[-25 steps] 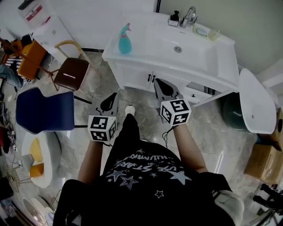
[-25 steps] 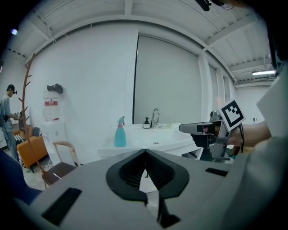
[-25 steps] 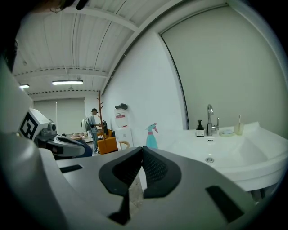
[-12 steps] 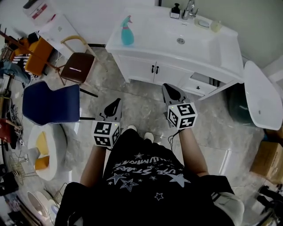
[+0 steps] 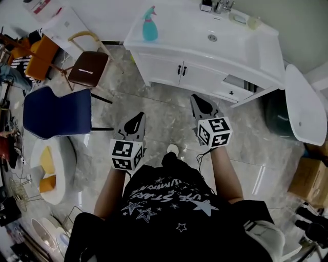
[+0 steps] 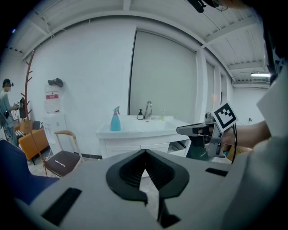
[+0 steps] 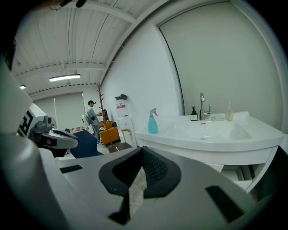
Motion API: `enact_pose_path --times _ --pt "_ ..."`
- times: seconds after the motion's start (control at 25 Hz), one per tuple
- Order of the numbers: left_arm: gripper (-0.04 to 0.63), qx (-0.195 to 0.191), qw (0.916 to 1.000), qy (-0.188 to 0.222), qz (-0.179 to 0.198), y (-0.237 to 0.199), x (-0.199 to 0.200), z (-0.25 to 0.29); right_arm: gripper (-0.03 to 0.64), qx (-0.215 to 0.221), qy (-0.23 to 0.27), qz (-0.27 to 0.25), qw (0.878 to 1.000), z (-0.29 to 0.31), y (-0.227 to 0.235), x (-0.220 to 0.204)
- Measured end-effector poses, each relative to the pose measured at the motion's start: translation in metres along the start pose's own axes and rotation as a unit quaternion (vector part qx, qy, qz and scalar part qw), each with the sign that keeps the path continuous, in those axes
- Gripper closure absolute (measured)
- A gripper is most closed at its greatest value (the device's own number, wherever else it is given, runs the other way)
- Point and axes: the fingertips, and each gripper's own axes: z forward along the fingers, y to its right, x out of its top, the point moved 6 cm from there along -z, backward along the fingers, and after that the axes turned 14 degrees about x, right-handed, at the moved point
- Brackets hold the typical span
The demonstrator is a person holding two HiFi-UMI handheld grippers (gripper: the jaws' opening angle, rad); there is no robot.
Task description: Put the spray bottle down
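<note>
The head view is taken from above the person, steeply downward. The white vanity (image 5: 174,38) is set at 12 o'clock, well apart, while the left gripper (image 5: 138,117) and the right gripper (image 5: 196,100) are seen near, about the centre. Each gripper view is taken low and almost level along that gripper's own jaws, with the vanity far off at 12 o'clock. The vanity, its faucet (image 5: 224,6) and the spray bottle (image 5: 149,25) are shared by all three views. In the left gripper view the right gripper is caught at 3 o'clock. In the right gripper view the left gripper is caught at 9 o'clock.
</note>
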Motion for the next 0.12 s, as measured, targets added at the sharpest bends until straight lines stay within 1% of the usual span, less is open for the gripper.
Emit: enact_pose_path --times 0.12 --pt "0.578 -0.003 1.0 0.002 -0.006 -0.013 -0.009 -0.013 0.606 -0.001 0.001 -0.004 1.0 0.003 -0.017 -0.001"
